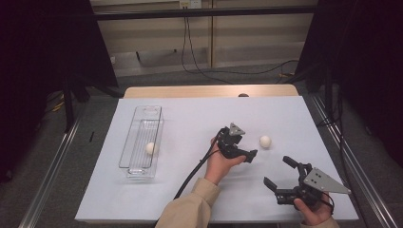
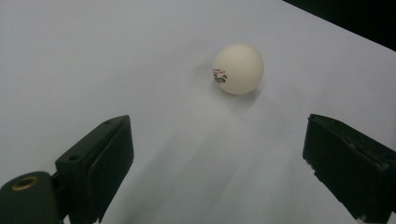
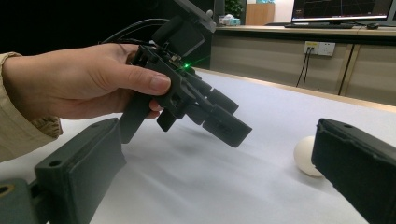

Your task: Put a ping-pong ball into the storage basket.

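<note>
**Inspector:** While the left gripper hangs just short of the loose ping-pong ball, note its condition.

**Assistant:** Its jaws stand wide apart with nothing between them. In the left gripper view the ball lies on the white table cover ahead of the jaws and slightly toward the right one, not yet between them. It touches neither pad.

**Inspector:** And the right gripper?

**Assistant:** Released as well, jaws spread and empty, held near the table's front edge, apart from the ball. Its own view shows the ball partly hidden behind its right jaw.

**Inspector:** Where does the work seem to be heading?

**Assistant:** A second white ball already sits inside the clear plastic tray at the left, so I judge this one is meant to follow.

**Inspector:** Risks?

**Assistant:** The ball is light, round and free on a smooth sheet. If one pad arrives before the other, it would likely roll away toward the right edge. Closing off-centre could squirt it out forward. A lopsided approach is the probable cause, given the ball's present offset.
</note>
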The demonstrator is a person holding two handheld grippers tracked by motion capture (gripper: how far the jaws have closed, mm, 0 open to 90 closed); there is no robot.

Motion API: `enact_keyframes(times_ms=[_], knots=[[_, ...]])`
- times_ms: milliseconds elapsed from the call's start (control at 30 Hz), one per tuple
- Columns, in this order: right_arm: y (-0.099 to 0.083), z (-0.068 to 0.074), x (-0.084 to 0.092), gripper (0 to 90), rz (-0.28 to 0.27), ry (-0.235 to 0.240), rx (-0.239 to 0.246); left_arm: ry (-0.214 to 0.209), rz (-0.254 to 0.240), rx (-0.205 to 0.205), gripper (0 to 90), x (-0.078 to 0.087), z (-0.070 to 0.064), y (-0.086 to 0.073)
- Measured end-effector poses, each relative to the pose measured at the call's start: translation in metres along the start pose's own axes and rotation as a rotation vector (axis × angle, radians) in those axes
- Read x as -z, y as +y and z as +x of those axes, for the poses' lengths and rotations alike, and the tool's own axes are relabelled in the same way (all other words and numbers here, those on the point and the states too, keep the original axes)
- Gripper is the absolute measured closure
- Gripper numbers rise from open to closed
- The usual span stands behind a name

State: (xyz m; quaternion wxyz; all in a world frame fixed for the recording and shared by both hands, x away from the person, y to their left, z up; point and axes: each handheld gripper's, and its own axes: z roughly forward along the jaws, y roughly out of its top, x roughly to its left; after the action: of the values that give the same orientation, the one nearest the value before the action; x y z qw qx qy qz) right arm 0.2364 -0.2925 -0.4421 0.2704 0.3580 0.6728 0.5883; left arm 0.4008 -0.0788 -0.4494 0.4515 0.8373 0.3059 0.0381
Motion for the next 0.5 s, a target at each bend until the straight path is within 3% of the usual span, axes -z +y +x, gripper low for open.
enact_keyframes(times_ms=[500], knots=[[0.0,-0.0001,0.0001,1.5,0.0,0.002,0.002,0.002,-0.001,-0.011,8.5,-0.0078,-0.0028,0.0035]])
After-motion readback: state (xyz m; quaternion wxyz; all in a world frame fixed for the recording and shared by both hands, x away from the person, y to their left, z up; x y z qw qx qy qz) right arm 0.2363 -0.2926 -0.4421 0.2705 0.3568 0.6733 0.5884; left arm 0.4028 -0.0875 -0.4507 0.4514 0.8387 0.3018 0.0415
